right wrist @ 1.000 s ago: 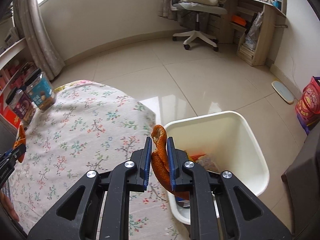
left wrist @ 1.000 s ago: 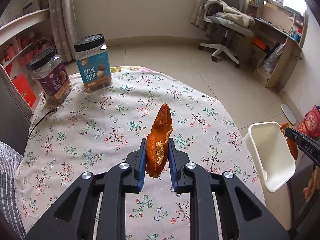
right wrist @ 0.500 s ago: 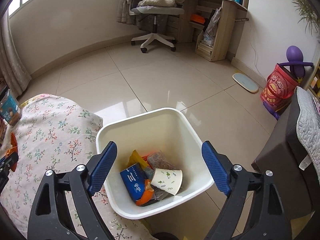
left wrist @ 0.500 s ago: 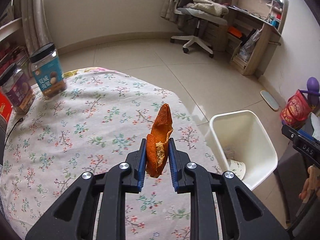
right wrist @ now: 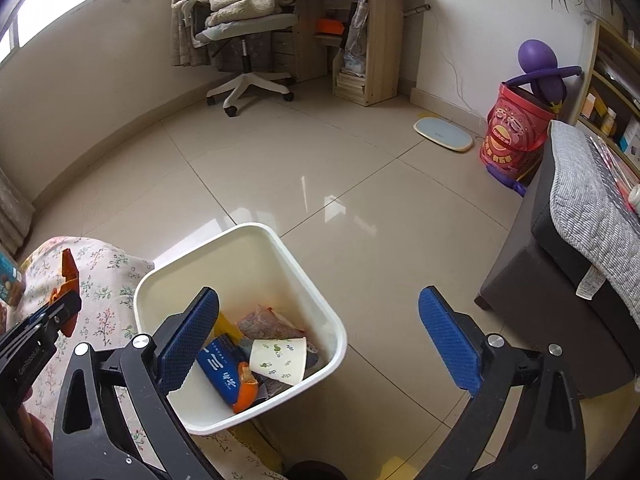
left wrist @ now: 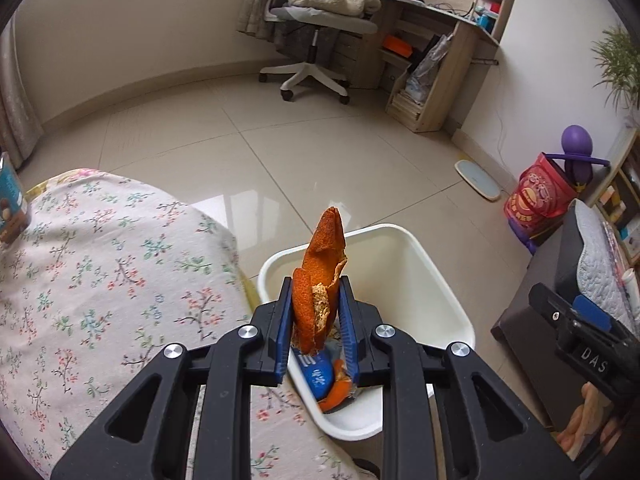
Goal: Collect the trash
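My left gripper (left wrist: 316,300) is shut on an orange peel (left wrist: 322,276) and holds it upright above the near rim of the white trash bin (left wrist: 420,252), which stands beside the table. My right gripper (right wrist: 318,334) is open and empty, above the right part of the bin (right wrist: 280,240). In the bin lie a dropped orange peel (right wrist: 245,392), a paper cup (right wrist: 278,360), a blue packet (right wrist: 222,370) and other wrappers. The left gripper with its peel (right wrist: 68,276) shows at the left of the right wrist view.
The table with a floral cloth (left wrist: 100,280) lies left of the bin; a jar (left wrist: 10,204) stands at its far left. A dark sofa (right wrist: 560,300) is at the right. An office chair (left wrist: 316,40), a desk (left wrist: 440,60) and a red bucket (right wrist: 508,140) stand farther off.
My right gripper opened and dropped its orange peel into the bin, then shifted right. My left gripper carried its peel from over the table to over the bin's near rim.
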The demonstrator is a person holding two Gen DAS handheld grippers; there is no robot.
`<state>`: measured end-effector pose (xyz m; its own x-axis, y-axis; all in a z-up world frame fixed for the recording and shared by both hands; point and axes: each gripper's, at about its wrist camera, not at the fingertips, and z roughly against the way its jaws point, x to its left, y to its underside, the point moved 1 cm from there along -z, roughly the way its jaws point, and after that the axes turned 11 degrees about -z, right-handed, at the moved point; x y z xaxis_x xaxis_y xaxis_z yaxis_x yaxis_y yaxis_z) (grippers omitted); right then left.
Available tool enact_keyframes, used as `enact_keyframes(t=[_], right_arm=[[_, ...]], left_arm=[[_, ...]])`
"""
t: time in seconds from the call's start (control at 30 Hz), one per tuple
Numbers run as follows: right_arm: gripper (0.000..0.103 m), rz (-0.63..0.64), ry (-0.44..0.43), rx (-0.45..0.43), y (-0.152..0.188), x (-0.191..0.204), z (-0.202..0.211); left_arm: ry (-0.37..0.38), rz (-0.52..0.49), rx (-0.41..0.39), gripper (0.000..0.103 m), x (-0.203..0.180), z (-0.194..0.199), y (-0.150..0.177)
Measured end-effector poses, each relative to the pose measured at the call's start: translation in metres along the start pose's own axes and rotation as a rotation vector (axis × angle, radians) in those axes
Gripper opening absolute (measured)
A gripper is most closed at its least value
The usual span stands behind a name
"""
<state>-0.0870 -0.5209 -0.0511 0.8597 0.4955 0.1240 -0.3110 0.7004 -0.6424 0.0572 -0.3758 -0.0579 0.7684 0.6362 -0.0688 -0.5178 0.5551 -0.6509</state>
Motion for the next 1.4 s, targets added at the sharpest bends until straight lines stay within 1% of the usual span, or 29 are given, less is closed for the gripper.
enact_keyframes(t=[0.03,0.07,0.1,0.17,0.2,0.23,0.3,0.4,0.47,0.5,0.6,0.67,0.7,0.77,0.8,0.93,1.07,1.13,1.33,1.4], right_arm=[[0.096,-0.007,0.018,-0.007,-0.001,-0.004,0.001],[0.096,-0.013,0.030,-0.010,-0.002,-0.007,0.002],[0.096,-0.019,0.037,-0.012,-0.003,-0.010,0.003],[0.096,-0.022,0.043,-0.018,-0.003,-0.011,0.005],[0.096,-0.020,0.046,-0.020,-0.002,-0.010,0.006],[0.096,-0.015,0.045,-0.024,-0.001,-0.008,0.007],[0.096,-0.006,0.032,-0.033,0.000,-0.005,0.011],[0.096,-0.004,-0.025,-0.047,0.003,0.005,0.017],[0.096,0.002,-0.073,-0.070,0.009,0.014,0.024],[0.096,0.016,-0.086,-0.078,0.013,0.021,0.027],[0.096,0.080,-0.120,-0.098,0.027,0.046,0.036],[0.096,0.101,-0.160,-0.103,0.034,0.061,0.042],[0.096,0.108,-0.180,-0.099,0.038,0.069,0.045],[0.096,0.130,-0.192,-0.097,0.045,0.084,0.051],[0.096,0.143,-0.196,-0.101,0.049,0.092,0.054],[0.096,0.171,-0.227,-0.132,0.060,0.115,0.069],[0.096,0.189,-0.238,-0.157,0.073,0.135,0.084],[0.096,0.208,-0.227,-0.170,0.082,0.144,0.089],[0.096,0.265,-0.279,-0.171,0.102,0.171,0.099],[0.096,0.274,-0.298,-0.165,0.107,0.178,0.101]], left_arm=[[0.015,-0.003,0.001,0.024,-0.005,-0.003,-0.004],[0.030,-0.007,0.001,0.029,-0.010,-0.005,-0.007],[0.043,-0.009,0.000,0.039,-0.013,-0.006,-0.010],[0.069,-0.009,-0.007,0.049,-0.016,-0.005,-0.014],[0.076,-0.012,-0.013,0.052,-0.017,-0.003,-0.014],[0.075,-0.020,-0.020,0.056,-0.017,0.000,-0.015],[0.063,-0.036,-0.031,0.064,-0.016,0.007,-0.013],[0.000,-0.056,-0.055,0.068,-0.007,0.021,-0.008],[-0.061,-0.058,-0.077,0.080,0.003,0.034,0.000],[-0.089,-0.054,-0.089,0.085,0.010,0.041,0.003],[-0.195,-0.028,-0.137,0.092,0.032,0.064,0.017],[-0.245,-0.009,-0.165,0.096,0.049,0.080,0.027],[-0.262,0.001,-0.171,0.096,0.057,0.087,0.031],[-0.298,0.020,-0.171,0.096,0.072,0.099,0.041],[-0.315,0.036,-0.183,0.096,0.080,0.104,0.046],[-0.364,0.078,-0.187,0.096,0.107,0.125,0.067],[-0.422,0.107,-0.208,0.096,0.127,0.145,0.087],[-0.441,0.128,-0.213,0.096,0.137,0.153,0.095],[-0.499,0.164,-0.231,0.096,0.159,0.170,0.112],[-0.497,0.177,-0.211,0.096,0.165,0.172,0.116]])
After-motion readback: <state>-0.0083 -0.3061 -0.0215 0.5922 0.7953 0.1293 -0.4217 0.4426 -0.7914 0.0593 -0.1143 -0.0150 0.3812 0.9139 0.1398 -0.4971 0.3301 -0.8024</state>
